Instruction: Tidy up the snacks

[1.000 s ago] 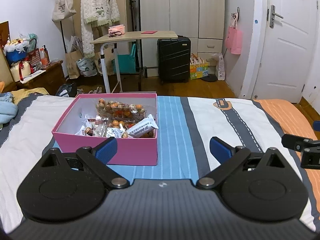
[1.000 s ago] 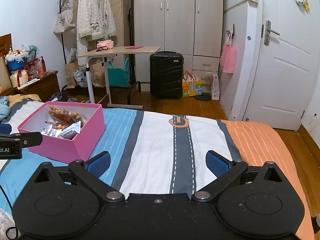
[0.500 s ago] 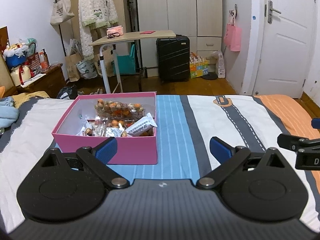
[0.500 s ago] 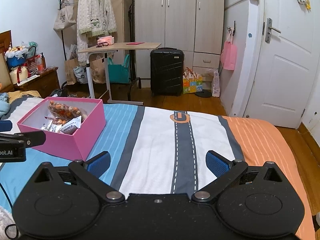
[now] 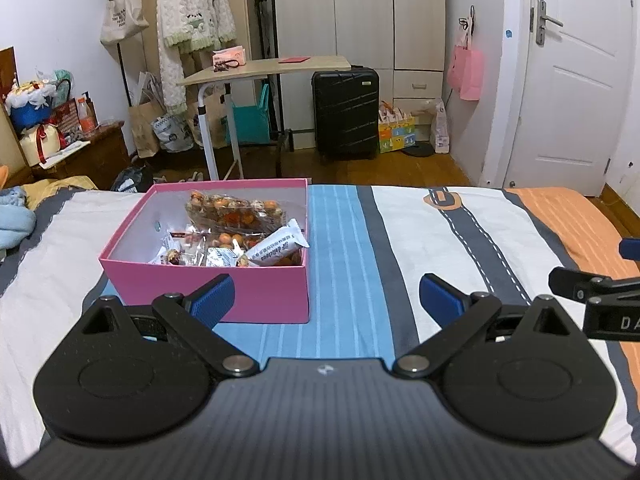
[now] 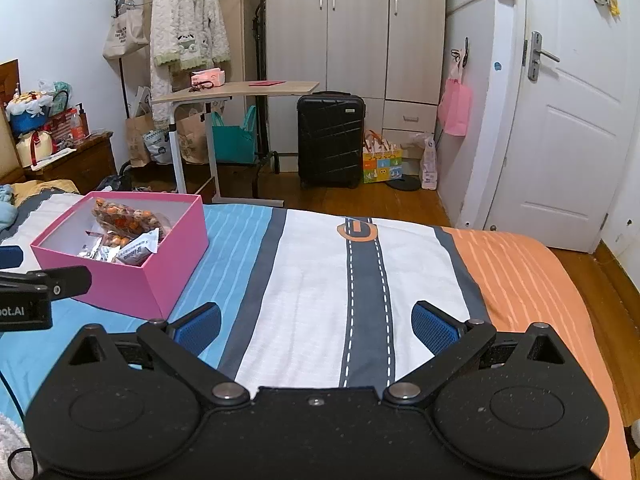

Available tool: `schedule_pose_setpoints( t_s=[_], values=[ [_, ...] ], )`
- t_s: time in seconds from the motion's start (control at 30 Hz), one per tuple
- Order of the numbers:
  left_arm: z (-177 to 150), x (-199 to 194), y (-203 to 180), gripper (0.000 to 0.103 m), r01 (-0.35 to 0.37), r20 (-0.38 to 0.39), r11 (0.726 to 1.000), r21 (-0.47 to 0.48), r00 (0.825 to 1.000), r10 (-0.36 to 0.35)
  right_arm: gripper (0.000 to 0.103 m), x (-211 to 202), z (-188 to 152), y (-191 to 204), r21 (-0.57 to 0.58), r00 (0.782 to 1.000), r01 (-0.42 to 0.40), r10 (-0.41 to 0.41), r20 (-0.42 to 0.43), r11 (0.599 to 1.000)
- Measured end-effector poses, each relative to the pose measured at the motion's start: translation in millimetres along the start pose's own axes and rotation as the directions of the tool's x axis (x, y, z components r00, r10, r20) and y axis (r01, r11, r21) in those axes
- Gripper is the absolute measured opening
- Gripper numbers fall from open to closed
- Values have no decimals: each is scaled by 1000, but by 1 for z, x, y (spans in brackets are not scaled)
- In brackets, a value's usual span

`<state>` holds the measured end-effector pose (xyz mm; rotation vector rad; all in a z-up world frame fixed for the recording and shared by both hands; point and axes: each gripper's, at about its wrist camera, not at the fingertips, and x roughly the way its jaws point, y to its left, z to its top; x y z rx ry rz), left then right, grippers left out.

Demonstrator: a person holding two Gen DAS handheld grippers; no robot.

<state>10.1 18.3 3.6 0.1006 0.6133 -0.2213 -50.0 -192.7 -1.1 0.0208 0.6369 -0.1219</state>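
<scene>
Resting on a striped bedspread (image 5: 348, 248) is a pink box (image 5: 256, 292), open at the top and lying ahead of the left gripper (image 5: 326, 294), slightly to that gripper's left side. The box is holding the snacks: a clear bag of orange and brown sweets (image 5: 234, 210) is leaning against the far inner wall, a white wrapped bar (image 5: 278, 245) is lying tilted at the near right corner, and several small silver-wrapped pieces (image 5: 208, 256) are lying along the near wall.

The left gripper is hovering above the bedspread with its jaws spread wide; nothing is sitting between its blue pads (image 5: 210, 300). Its left pad is overlapping the near wall of the box in the left wrist view; contact cannot be judged.

The right gripper (image 6: 316, 326) is likewise standing wide apart and holding nothing, and it is pointing over the white and grey bands of the bedspread, with the pink box (image 6: 132, 276) well off to its left. Each gripper is showing at the edge of the other's view.

In the background, a black suitcase (image 6: 330, 140) is standing upright on the wooden floor beside a rolling table (image 6: 236, 92).
</scene>
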Motion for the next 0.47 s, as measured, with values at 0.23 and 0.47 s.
schedule_pose_setpoints(
  t_s=[0.23,0.47],
  values=[
    [1,-1,2,100,3,3,1000,-7,1000,-3,102,0,-1,-1,0,1000,4,-4,-3,1000],
    [1,-4,1,100,4,6,1000,-12,1000,-4,102,0,1,0,-7,1000,12,-12,-10,1000]
  ],
)
